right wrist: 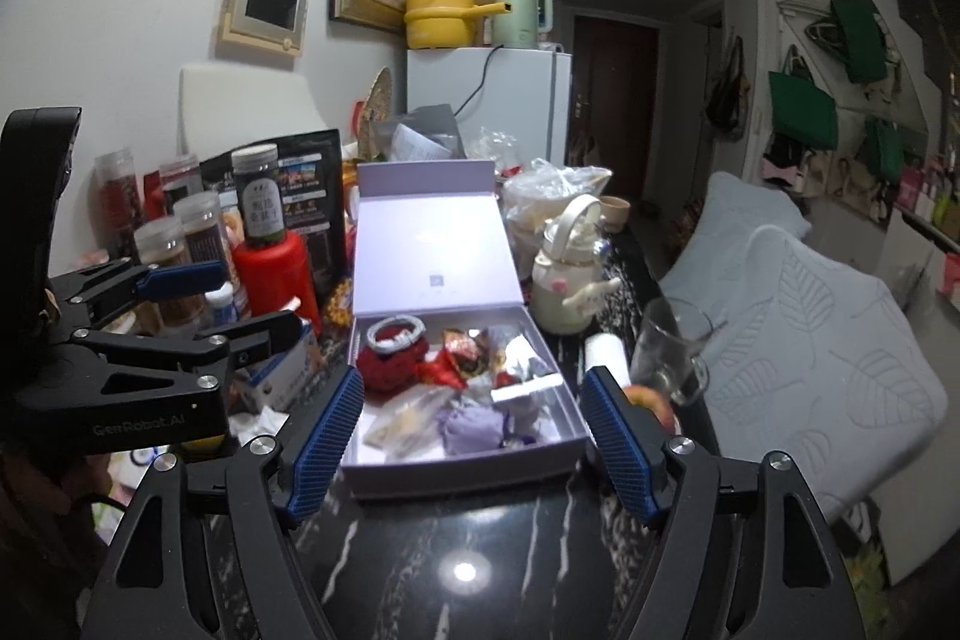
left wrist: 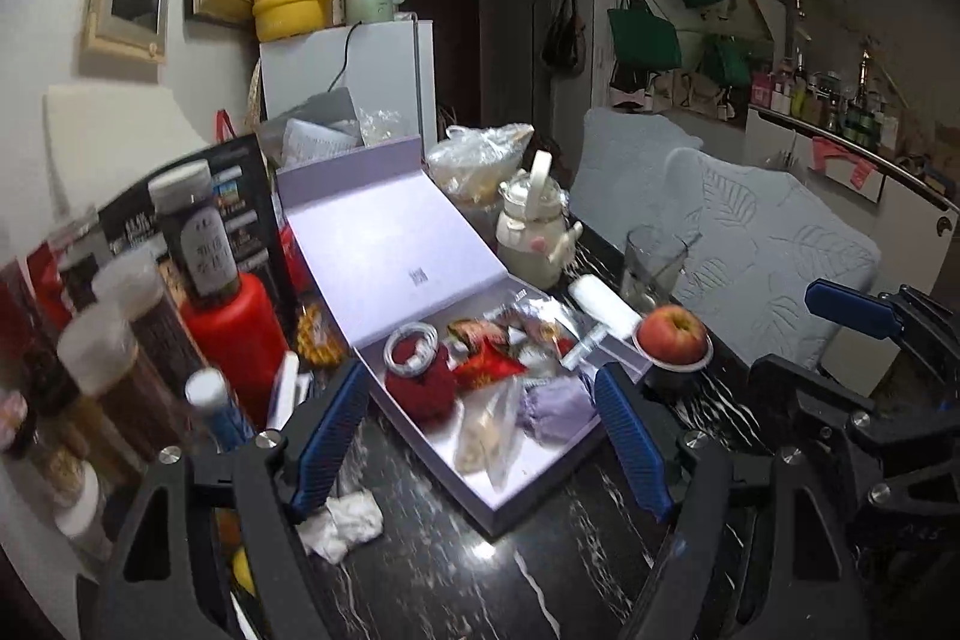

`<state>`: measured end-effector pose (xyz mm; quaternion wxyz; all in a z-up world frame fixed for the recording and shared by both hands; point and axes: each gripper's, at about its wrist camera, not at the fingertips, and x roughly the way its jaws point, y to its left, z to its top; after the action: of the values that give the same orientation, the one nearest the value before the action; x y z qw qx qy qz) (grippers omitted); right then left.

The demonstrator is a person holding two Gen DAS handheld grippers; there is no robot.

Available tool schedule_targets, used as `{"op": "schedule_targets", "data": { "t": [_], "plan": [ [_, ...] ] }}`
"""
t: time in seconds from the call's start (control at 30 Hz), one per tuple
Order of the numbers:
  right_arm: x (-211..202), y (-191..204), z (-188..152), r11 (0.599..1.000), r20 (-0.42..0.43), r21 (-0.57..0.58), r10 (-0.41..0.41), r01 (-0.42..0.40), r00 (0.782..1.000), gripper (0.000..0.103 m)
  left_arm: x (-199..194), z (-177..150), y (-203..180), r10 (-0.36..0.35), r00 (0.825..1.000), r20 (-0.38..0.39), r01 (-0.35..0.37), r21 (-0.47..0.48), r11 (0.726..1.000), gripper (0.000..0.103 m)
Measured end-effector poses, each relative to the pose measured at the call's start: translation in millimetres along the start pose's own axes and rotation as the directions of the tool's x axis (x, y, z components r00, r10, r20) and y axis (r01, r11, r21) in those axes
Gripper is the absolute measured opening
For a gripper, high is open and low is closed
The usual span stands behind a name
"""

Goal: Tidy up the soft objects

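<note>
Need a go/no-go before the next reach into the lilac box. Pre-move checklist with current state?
1. Left gripper jaws open, nothing between them: ok.
2. Right gripper jaws open, nothing between them: ok.
3. Lilac box lid up, contents reachable: ok.
4. Soft items in view inside the box, red knitted piece and purple cloth: ok.
5. Clear sides for the approach: not ok; glass mug and apple stand close to the box's right, red bottle and jars to its left.
6. Box fixed against sliding on the glossy table: cannot tell.
</note>
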<state>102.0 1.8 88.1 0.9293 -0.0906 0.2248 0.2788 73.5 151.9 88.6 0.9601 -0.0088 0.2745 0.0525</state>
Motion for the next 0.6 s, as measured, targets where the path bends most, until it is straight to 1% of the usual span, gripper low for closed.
{"op": "schedule_targets", "data": {
  "t": [0.07, 0.17, 0.3, 0.6],
  "plan": [
    [-3, 1, -8, 1.000, -0.008, 0.001, -0.011, 0.011, 1.000, 0.076, -4, -9, -3, 0.000, 1.000, -0.007, 0.000, 0.000, 1.000, 0.077],
    [-7, 1, -21, 1.000, -0.022, 0.014, -0.002, 0.002, 1.000, 0.076, -7, -21, -8, 0.002, 1.000, -0.016, -0.002, 0.004, 1.000, 0.077],
    [-12, 2, -38, 1.000, -0.037, 0.029, 0.000, 0.001, 0.999, 0.076, -16, -38, -11, -0.020, 1.000, -0.022, 0.020, -0.015, 1.000, 0.077],
    [-21, 0, -64, 0.997, -0.051, 0.078, 0.028, -0.024, 0.998, 0.076, -33, -62, -22, 0.006, 1.000, -0.001, -0.006, -0.016, 1.000, 0.077]
  ]
}}
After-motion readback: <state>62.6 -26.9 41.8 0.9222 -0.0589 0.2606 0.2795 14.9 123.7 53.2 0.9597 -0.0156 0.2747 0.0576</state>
